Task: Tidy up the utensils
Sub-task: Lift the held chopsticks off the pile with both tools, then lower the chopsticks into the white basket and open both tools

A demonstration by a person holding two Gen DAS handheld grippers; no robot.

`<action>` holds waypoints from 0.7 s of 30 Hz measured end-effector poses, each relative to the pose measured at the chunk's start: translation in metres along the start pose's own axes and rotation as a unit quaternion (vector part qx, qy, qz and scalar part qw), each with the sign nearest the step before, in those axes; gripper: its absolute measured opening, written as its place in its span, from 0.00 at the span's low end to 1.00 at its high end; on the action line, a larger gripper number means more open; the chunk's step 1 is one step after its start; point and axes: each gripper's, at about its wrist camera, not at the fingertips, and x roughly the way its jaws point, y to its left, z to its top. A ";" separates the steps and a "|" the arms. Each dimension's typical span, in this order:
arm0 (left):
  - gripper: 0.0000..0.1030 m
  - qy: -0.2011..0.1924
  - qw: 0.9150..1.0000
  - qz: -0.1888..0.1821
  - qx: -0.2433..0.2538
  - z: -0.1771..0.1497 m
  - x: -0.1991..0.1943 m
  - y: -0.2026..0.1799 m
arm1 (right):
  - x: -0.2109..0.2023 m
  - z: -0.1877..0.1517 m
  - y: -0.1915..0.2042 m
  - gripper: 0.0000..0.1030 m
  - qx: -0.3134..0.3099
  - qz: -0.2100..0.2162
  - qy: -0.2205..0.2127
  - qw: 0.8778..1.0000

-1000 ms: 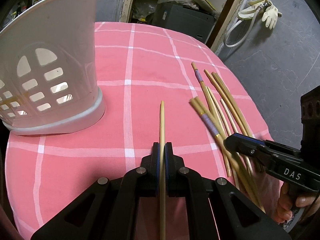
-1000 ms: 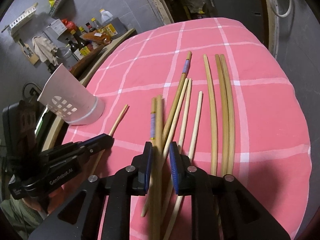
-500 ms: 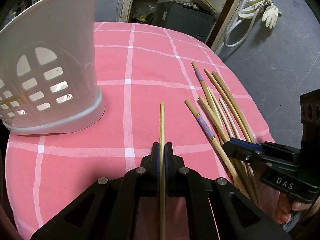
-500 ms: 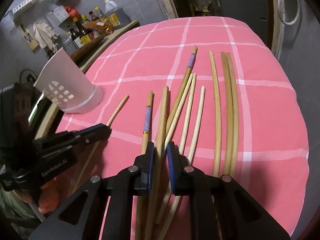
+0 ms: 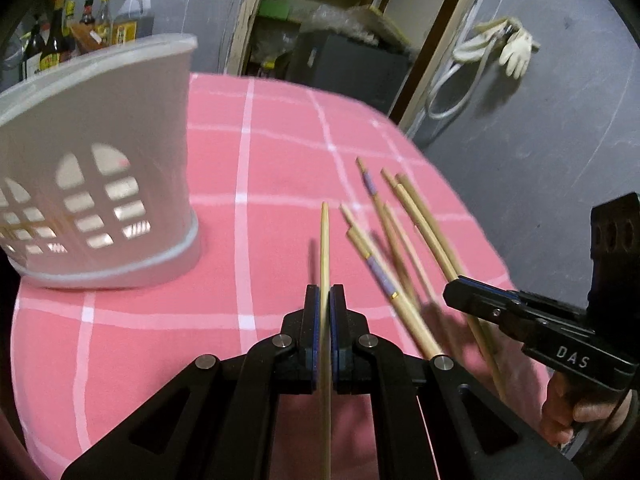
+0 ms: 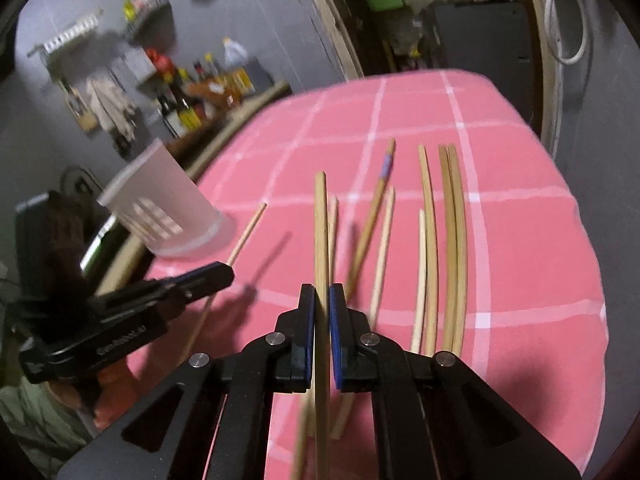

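My left gripper (image 5: 325,292) is shut on a thin pale chopstick (image 5: 325,240) and holds it above the pink checked tablecloth (image 5: 280,152), right of the white slotted utensil holder (image 5: 100,168). My right gripper (image 6: 319,292) is shut on a thicker bamboo chopstick (image 6: 321,224) and holds it lifted above the cloth. Several loose chopsticks (image 6: 440,232) lie on the cloth to its right, one with a purple band (image 6: 385,166). The left gripper shows in the right wrist view (image 6: 216,274), the right gripper in the left wrist view (image 5: 454,296).
The holder (image 6: 160,204) stands near the table's left edge. The cloth's rounded edge (image 6: 576,208) drops off to a grey floor on the right. Bottles (image 6: 192,108) stand on a shelf behind the table. Gloves (image 5: 516,48) hang on the wall.
My right gripper has closed on a bamboo chopstick and lifted it off the pile. Both grippers have risen and tilted up, so more of the room shows. The left still holds its chopstick.
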 end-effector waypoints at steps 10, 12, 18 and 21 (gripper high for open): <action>0.03 -0.155 0.988 -0.003 -0.023 0.020 -0.078 0.017 | -0.032 0.035 0.047 0.05 -0.010 0.069 -0.182 0.981; 0.03 -0.194 0.981 0.002 -0.023 0.027 -0.099 0.021 | -0.034 0.045 0.062 0.05 -0.021 0.076 -0.220 0.972; 0.03 -0.290 0.956 0.037 -0.018 0.060 -0.152 0.048 | -0.027 0.081 0.109 0.05 -0.035 0.112 -0.334 0.935; 0.03 -0.339 0.939 0.053 -0.024 0.078 -0.171 0.072 | -0.022 0.092 0.124 0.05 -0.041 0.129 -0.376 0.917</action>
